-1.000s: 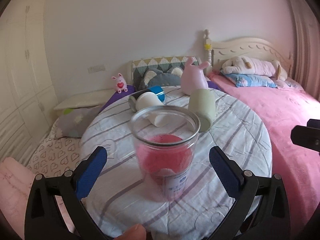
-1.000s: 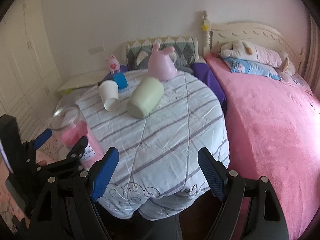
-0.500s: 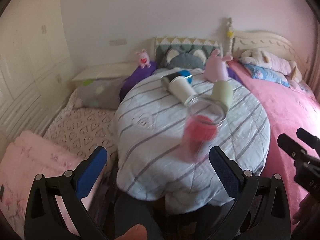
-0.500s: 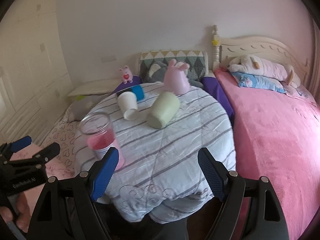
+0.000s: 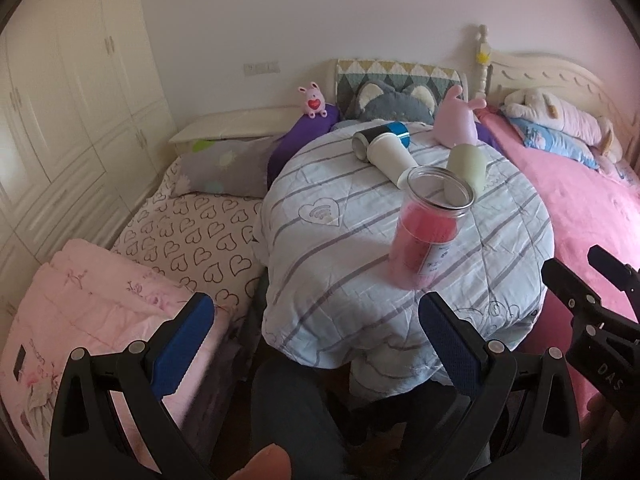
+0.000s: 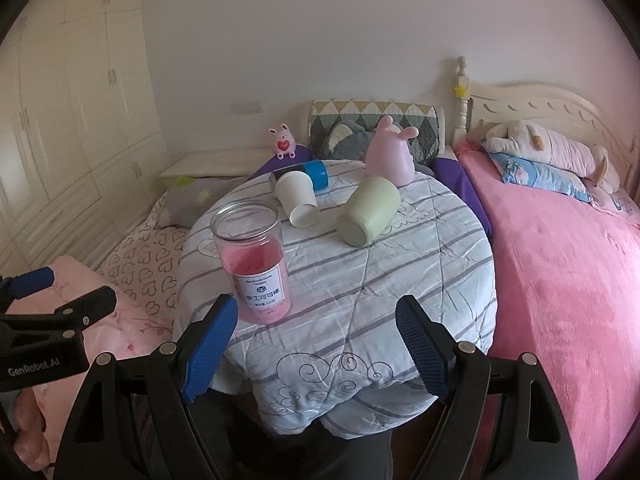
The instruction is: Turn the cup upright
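A clear jar (image 6: pixel 254 262) with pink contents stands upright, mouth up, near the front left of the round table (image 6: pixel 420 280); it shows in the left wrist view (image 5: pixel 428 232) too. A white paper cup (image 6: pixel 298 198) and a green cup (image 6: pixel 370 210) lie on their sides behind it. My left gripper (image 5: pixel 316 340) is open and empty, pulled back below the table's front edge. My right gripper (image 6: pixel 318 350) is open and empty at the front edge.
A blue and black cylinder (image 6: pixel 308 172) lies behind the white cup. A pink rabbit-shaped toy (image 6: pixel 390 156) stands at the back. A pink bed (image 6: pixel 568 264) is on the right, a low bed with heart sheets (image 5: pixel 192 236) on the left.
My left gripper has drawn back and left from the jar, which stays upright on the table. My right gripper has also backed away a little.
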The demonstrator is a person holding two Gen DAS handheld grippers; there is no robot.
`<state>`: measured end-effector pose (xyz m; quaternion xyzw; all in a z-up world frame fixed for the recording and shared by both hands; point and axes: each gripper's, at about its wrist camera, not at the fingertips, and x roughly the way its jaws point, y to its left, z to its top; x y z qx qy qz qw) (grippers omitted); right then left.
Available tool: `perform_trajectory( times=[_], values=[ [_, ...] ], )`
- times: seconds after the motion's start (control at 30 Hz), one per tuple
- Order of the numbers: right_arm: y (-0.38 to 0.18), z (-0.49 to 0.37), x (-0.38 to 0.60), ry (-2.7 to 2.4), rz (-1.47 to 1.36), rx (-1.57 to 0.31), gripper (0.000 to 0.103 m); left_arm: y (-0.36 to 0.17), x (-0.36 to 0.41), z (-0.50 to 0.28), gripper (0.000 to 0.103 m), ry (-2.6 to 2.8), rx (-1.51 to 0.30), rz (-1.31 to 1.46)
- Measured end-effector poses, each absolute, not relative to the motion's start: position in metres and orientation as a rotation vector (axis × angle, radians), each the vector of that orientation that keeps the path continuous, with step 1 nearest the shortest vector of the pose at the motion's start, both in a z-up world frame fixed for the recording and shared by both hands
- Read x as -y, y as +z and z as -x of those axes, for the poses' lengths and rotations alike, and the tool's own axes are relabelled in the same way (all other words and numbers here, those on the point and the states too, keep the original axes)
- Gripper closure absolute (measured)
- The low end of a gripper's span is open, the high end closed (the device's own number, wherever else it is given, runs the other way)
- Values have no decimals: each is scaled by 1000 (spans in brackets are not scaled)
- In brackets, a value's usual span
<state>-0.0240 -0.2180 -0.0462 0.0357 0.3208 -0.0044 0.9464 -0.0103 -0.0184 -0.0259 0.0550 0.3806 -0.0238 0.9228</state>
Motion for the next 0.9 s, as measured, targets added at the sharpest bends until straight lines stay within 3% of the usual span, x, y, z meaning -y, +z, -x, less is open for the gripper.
perform_trajectory(
  times=[0.9],
  values=[
    [-33,34,225,-24,-73,-628,20,-20,28,20,0,-62,-768,-113]
  ],
)
